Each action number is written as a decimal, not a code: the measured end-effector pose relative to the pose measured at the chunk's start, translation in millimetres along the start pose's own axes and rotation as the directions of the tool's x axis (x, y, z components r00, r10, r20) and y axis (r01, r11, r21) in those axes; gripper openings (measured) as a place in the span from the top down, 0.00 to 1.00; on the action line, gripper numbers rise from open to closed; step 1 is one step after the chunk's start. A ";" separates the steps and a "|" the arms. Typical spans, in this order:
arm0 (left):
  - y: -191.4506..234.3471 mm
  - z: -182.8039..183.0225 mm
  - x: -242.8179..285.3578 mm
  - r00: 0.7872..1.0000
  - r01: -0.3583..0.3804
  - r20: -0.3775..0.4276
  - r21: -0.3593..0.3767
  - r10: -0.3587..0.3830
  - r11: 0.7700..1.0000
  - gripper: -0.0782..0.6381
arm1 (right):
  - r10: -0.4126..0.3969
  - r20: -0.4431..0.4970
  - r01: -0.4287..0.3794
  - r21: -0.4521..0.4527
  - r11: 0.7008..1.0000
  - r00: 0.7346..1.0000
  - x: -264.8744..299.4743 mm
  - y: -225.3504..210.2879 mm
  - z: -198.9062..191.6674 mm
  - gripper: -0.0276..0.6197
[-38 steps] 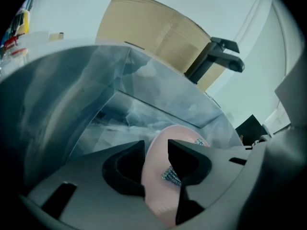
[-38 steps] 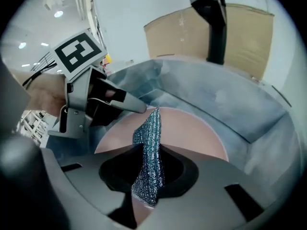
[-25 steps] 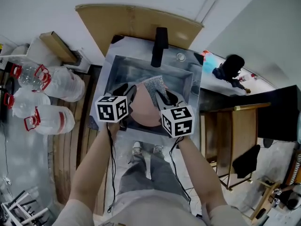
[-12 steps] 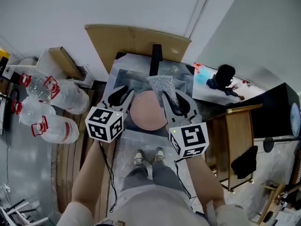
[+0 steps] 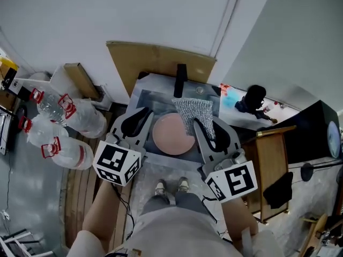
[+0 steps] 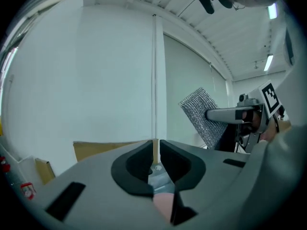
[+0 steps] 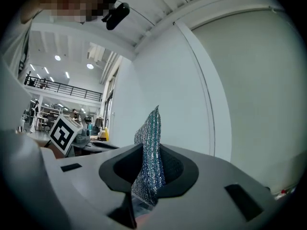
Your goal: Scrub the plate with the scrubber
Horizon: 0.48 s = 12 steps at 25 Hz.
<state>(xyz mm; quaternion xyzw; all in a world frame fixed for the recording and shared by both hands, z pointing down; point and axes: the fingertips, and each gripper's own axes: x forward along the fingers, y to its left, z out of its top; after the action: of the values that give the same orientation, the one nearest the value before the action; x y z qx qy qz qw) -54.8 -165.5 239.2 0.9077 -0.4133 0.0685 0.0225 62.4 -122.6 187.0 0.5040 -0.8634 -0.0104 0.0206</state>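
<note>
Plate (image 5: 172, 134) lies unheld in the sink (image 5: 150, 101). My left gripper (image 5: 138, 118), jaws just narrowing to a slit, holds nothing, so the scrubber (image 5: 193, 111) clamped in my right gripper (image 5: 208, 128) may skid it.

Left gripper (image 6: 157, 152) fingers just closing, empty, slightly apart; right gripper (image 7: 146, 166) clamped on scrubber (image 7: 149, 138).

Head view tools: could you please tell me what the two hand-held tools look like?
The left tool and right tool both have light grey bodies with black curved pads. Each carries a white cube printed with black square markers. A thin black cable trails from the left one.
</note>
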 end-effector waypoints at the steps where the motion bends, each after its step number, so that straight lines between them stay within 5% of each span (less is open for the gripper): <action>1: -2.4 5.2 -4.8 1.000 0.002 0.012 0.010 -0.002 1.000 0.81 | 0.006 0.013 -0.006 -0.004 1.000 1.000 -4.0 2.6 7.1 0.79; 12: -15.4 39.2 -41.9 0.992 -0.044 0.123 0.077 0.035 0.996 0.85 | 0.044 0.072 -0.040 -0.061 0.997 0.996 -37.4 18.4 44.7 0.79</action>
<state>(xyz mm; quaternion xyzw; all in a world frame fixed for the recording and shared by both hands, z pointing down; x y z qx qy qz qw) -66.3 -127.9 194.7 0.9020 -0.4288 0.0298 -0.0405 62.7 -81.2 142.1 0.4841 -0.8733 -0.0540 0.0041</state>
